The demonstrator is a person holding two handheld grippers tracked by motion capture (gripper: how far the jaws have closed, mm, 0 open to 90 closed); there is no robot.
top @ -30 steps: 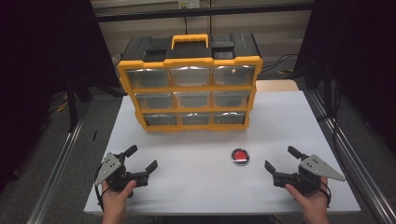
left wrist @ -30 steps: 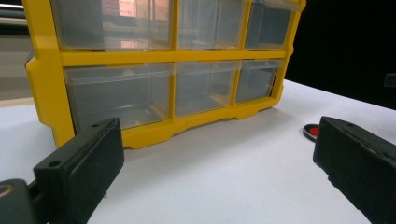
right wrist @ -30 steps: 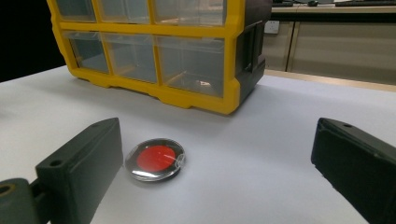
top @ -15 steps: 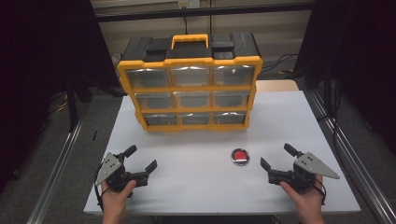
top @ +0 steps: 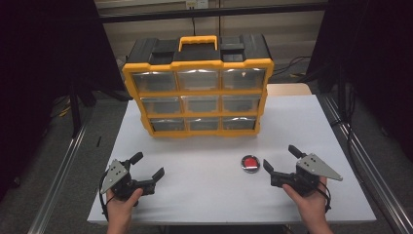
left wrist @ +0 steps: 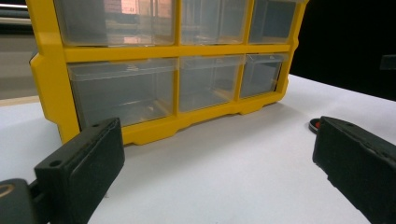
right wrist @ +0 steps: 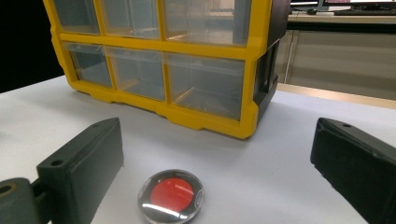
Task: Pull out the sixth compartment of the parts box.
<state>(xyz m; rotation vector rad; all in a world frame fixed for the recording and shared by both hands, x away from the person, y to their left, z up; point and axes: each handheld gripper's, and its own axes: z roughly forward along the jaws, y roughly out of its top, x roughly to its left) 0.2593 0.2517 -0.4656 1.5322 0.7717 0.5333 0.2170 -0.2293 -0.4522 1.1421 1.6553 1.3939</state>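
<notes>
The right gripper [top: 281, 165], jaws spread wide and empty, sits just beside a small round red-centred disc [top: 250, 163] lying dead ahead between its jaws, far closer than the left gripper [top: 148, 165], also spread.

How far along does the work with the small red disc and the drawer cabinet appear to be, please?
Nothing looks done: every drawer of the cabinet is shut. The right gripper is open, aimed at the red disc lying on the table, not touching it. The left gripper waits open. Grasping and stowing remain.
</notes>
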